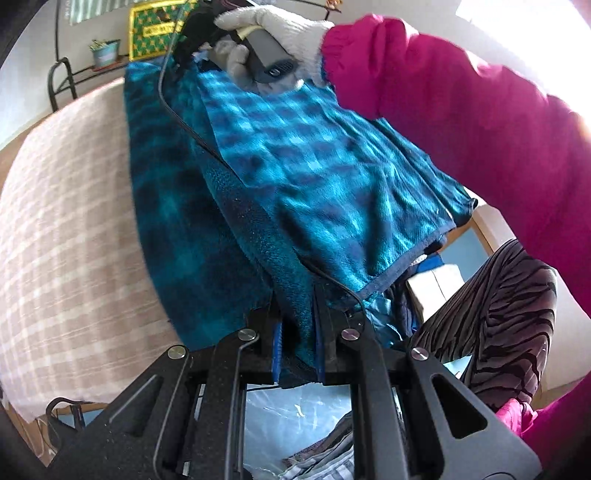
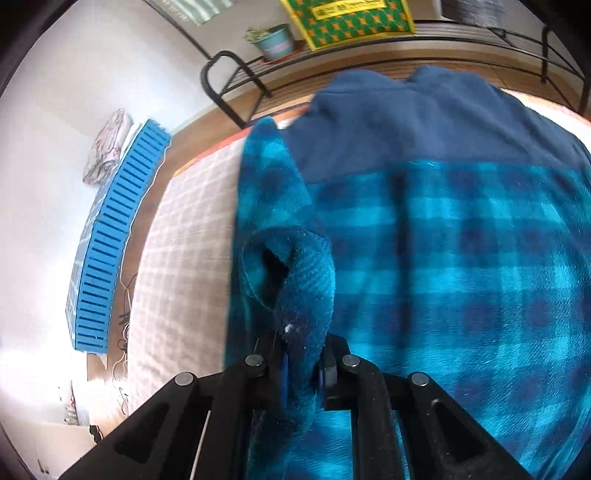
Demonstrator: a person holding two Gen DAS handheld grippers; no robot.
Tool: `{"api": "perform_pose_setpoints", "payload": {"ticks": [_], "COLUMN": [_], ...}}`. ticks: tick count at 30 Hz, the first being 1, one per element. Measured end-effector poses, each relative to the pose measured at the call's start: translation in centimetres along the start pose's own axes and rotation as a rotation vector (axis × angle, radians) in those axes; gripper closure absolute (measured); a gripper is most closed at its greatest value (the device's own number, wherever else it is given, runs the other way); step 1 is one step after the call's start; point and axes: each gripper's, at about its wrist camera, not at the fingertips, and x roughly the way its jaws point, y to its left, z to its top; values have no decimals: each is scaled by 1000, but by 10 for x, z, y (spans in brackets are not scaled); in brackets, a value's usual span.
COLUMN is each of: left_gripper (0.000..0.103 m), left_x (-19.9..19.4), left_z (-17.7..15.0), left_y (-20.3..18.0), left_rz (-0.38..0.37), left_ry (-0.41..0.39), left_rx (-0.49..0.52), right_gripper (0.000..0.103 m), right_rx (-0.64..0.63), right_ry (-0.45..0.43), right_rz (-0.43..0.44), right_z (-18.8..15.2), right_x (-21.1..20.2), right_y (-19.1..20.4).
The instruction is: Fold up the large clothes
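The left gripper [image 1: 298, 343] is pinched onto a thick fold of the blue plaid fleece garment [image 1: 295, 166], its jaws nearly together with the fabric bunched between the blue pads. The right gripper [image 2: 303, 365] is likewise clamped on a rolled edge of the same garment, a cuff-like opening gaping just ahead of its fingers [image 2: 332, 354].

The garment lies partly on a bed [image 1: 66, 229] covered in a pale checked sheet, with one panel lifted and stretched between the two grippers. In the right wrist view its dark navy upper part [image 2: 406, 122] lies toward the far edge of the bed, the plaid body spreading to the right. Bare sheet lies open to the left of the garment in both views. The fleece hem [image 1: 402, 264] hangs off the bed's near edge, just beside the person's striped trouser leg [image 1: 509, 317].

In the left wrist view, the person's right hand [image 1: 266, 33], in a white glove with a magenta sleeve [image 1: 461, 122], grips the other tool's grey handle above the garment's far end. A black cable [image 1: 184, 125] trails across the fabric.
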Motion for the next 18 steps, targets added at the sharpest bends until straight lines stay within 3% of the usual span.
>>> {"api": "perform_pose_setpoints", "payload": {"ticks": [10,12,13,18], "left_gripper": [89,77,69,62], "left_x": [29,28,26,2], "left_z": [3,2,1,-6], "left_y": [-10,-11,-11,-15], "left_rz": [-6,-34,-47,-81], "left_ry": [17,17,13,-31], "left_rx": [-5,-16,-19,-16], "right_gripper": [92,71,66,63], "right_rx": [-40,-66,-83,-139], "right_ry": [9,-16,-37,-112], "right_rz": [-46,-81,-92,-95], "right_z": [-4,-5,-6,-10], "right_x": [33,22,13,-48], "right_y": [-6,-4,-3,0]}}
